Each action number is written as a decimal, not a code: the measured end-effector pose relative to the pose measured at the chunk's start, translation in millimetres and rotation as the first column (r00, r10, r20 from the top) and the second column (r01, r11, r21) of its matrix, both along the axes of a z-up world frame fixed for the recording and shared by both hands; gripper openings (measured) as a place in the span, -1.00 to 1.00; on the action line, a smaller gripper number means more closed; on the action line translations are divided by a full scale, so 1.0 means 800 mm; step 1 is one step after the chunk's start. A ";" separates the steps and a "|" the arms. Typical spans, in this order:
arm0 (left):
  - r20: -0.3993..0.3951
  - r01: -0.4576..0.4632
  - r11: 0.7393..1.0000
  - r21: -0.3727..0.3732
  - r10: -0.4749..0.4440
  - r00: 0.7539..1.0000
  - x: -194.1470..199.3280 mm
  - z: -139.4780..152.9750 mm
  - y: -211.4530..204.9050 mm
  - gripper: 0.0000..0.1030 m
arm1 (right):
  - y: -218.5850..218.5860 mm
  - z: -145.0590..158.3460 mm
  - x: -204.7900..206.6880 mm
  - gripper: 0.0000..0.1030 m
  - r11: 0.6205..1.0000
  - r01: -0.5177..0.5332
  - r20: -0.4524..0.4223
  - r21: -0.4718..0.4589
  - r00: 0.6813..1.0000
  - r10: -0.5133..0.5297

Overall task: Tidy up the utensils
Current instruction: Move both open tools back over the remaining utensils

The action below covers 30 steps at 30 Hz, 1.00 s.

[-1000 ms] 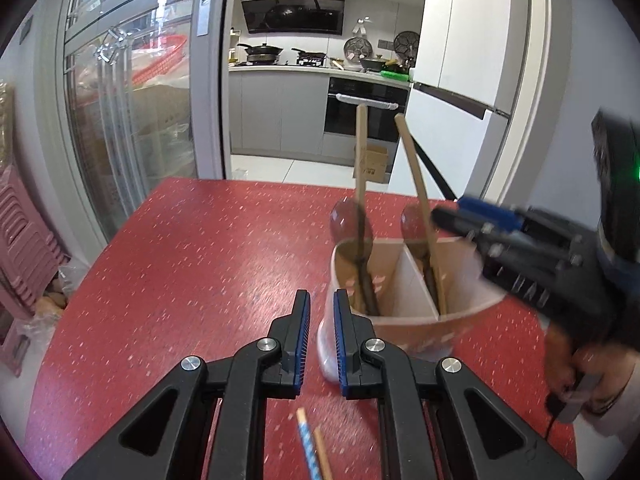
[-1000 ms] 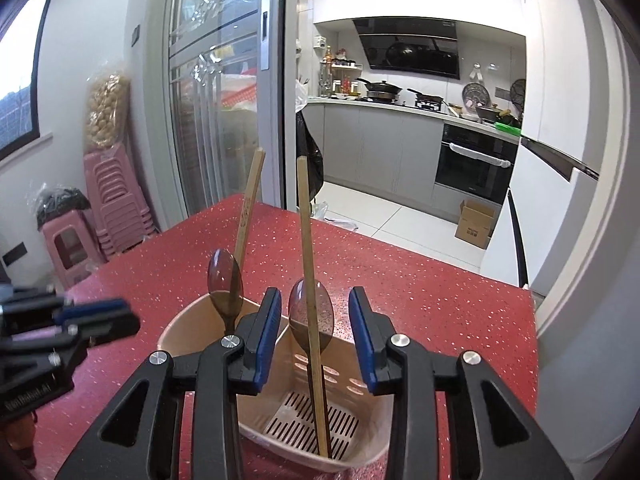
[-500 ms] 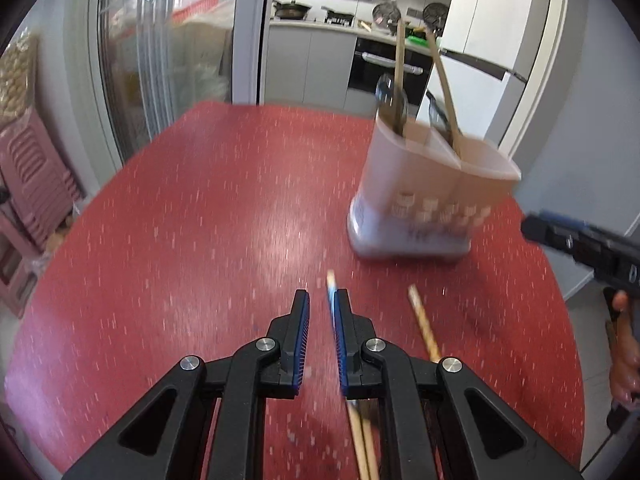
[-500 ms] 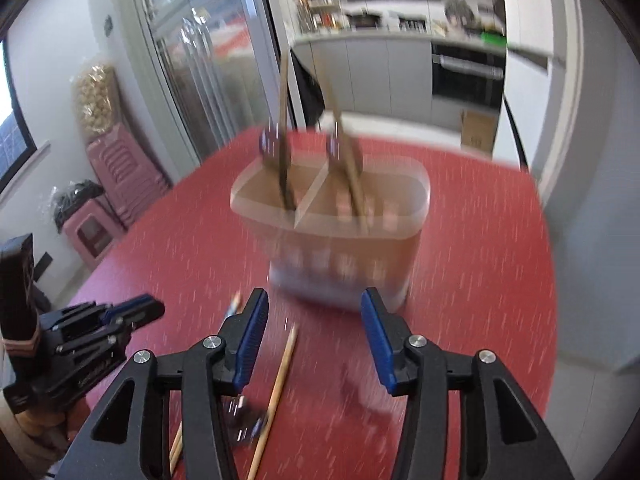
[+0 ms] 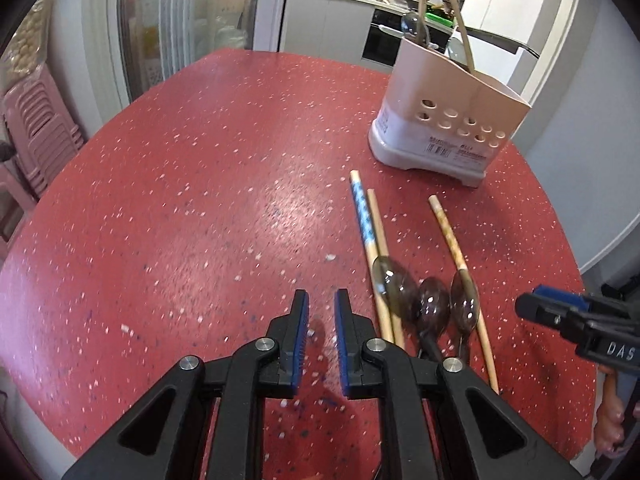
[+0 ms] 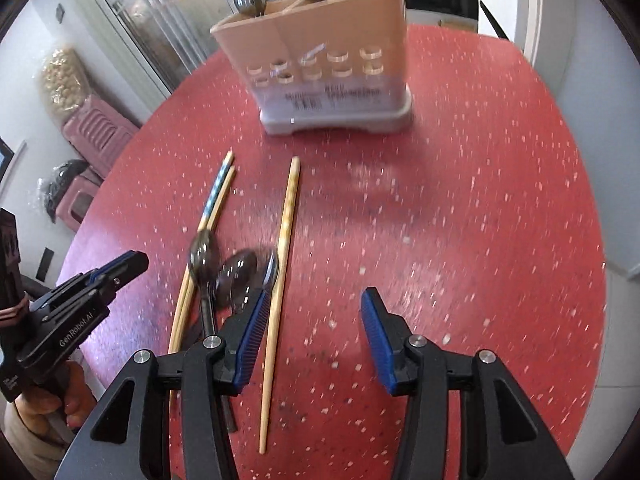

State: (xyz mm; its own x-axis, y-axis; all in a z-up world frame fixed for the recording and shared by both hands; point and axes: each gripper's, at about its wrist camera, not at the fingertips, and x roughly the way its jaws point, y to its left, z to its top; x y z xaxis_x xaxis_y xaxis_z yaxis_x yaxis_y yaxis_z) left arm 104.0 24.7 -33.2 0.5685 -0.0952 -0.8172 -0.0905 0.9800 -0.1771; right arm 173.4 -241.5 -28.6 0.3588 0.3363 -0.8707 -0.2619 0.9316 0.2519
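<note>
A beige utensil holder (image 5: 448, 120) (image 6: 328, 72) stands at the far side of the red table, with two spoons and two wooden sticks upright in it. Loose on the table lie three chopsticks (image 5: 374, 236) (image 6: 286, 236), one with a blue pattern (image 6: 214, 196), and three dark spoons (image 5: 430, 306) (image 6: 236, 276). My left gripper (image 5: 320, 320) is narrowly open and empty, just left of the spoons. My right gripper (image 6: 312, 328) is wide open and empty above the table, its left finger over the spoons and the single chopstick.
The red speckled table (image 5: 180, 200) ends in a curved edge near the holder. Pink stools (image 5: 36, 124) stand at the left by glass doors. A kitchen lies behind.
Both grippers have pulled back from the holder toward the near side of the table. The loose chopsticks and spoons have come into view. The right gripper's jaws have widened.
</note>
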 end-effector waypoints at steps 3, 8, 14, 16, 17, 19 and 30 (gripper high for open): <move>0.039 -0.042 0.999 0.010 0.041 0.998 -0.012 0.005 0.006 1.00 | 0.008 -0.003 -0.009 0.01 1.000 -0.004 0.002 -0.008 1.000 0.004; 0.040 -0.015 0.999 0.040 0.014 0.999 -0.017 0.003 0.004 1.00 | 0.025 -0.008 -0.015 0.01 1.000 -0.017 -0.026 -0.009 1.000 0.017; -0.009 0.011 0.998 0.058 -0.010 1.000 -0.015 -0.005 0.004 1.00 | 0.044 -0.016 -0.015 0.01 0.996 -0.024 -0.032 -0.084 0.999 0.022; -0.026 0.029 0.998 0.059 -0.027 0.999 -0.013 -0.009 0.003 1.00 | 0.051 -0.021 -0.015 0.01 0.993 -0.035 -0.034 -0.117 0.999 0.031; -0.033 0.034 0.998 0.058 -0.032 0.999 -0.011 -0.012 0.003 1.00 | 0.052 -0.022 -0.017 0.01 0.990 -0.038 -0.031 -0.133 0.999 0.034; -0.057 0.040 0.998 0.054 -0.037 0.998 -0.005 -0.018 0.003 1.00 | 0.058 -0.024 -0.016 0.01 0.985 -0.045 -0.023 -0.165 0.999 0.041; -0.107 0.077 0.995 0.063 -0.070 0.992 0.018 -0.029 -0.005 1.00 | 0.074 -0.029 0.009 0.01 0.961 -0.057 0.004 -0.272 0.998 0.060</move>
State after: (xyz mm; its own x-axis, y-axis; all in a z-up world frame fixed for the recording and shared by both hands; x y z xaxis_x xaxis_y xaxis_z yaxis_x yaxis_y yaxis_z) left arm 118.2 21.0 -56.6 0.4730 -0.0769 -0.8777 -0.0327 0.9940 -0.1047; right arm 180.7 -182.1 -52.1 0.3564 0.1089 -0.9280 -0.3196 0.9475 -0.0115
